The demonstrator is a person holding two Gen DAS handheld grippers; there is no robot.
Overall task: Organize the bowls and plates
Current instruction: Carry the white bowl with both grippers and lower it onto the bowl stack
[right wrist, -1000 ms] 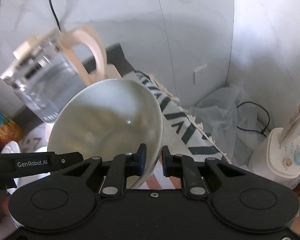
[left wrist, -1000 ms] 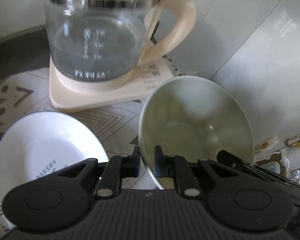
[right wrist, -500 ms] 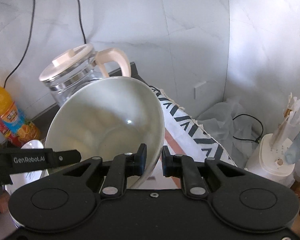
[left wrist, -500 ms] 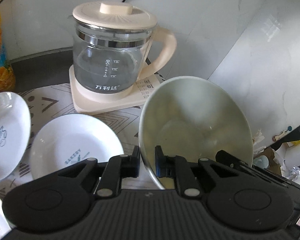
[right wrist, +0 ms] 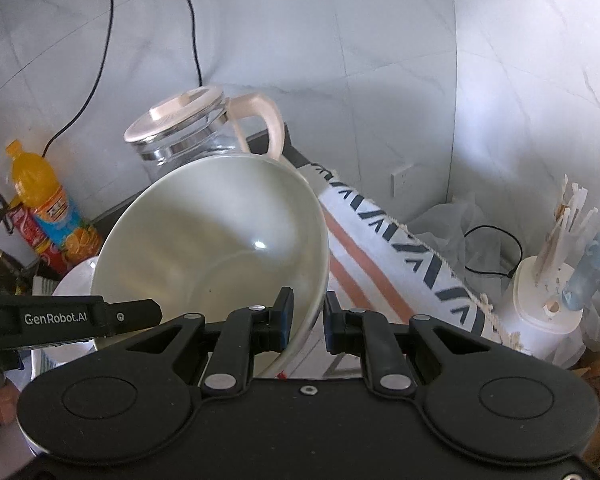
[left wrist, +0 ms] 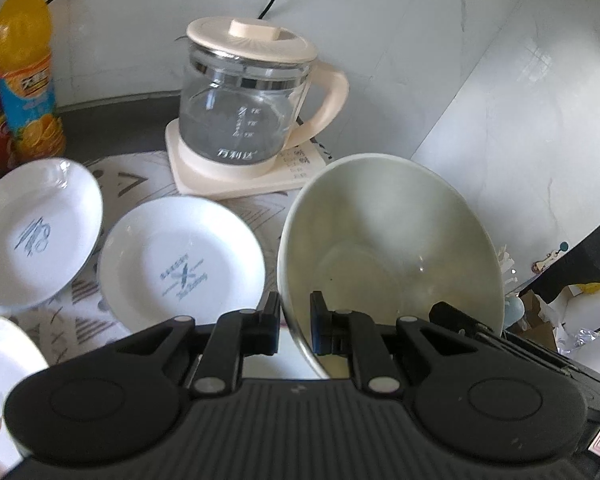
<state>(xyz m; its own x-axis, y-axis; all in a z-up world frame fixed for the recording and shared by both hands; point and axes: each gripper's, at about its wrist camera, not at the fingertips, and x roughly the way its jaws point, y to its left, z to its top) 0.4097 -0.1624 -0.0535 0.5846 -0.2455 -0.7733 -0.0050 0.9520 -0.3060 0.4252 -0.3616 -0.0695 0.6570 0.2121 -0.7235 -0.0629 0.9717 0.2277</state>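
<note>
I hold the pale bowl (left wrist: 388, 256) up with both grippers: left gripper (left wrist: 294, 329) pinches its left rim, right gripper (right wrist: 305, 322) pinches its right rim. Two white plates (left wrist: 180, 268) lie below, left.

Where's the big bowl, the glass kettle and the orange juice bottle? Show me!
big bowl (left wrist: 388, 248), left wrist view, on its inner wall.
glass kettle (left wrist: 240, 120), left wrist view, on its clear glass body.
orange juice bottle (left wrist: 24, 80), left wrist view, on its label.
</note>
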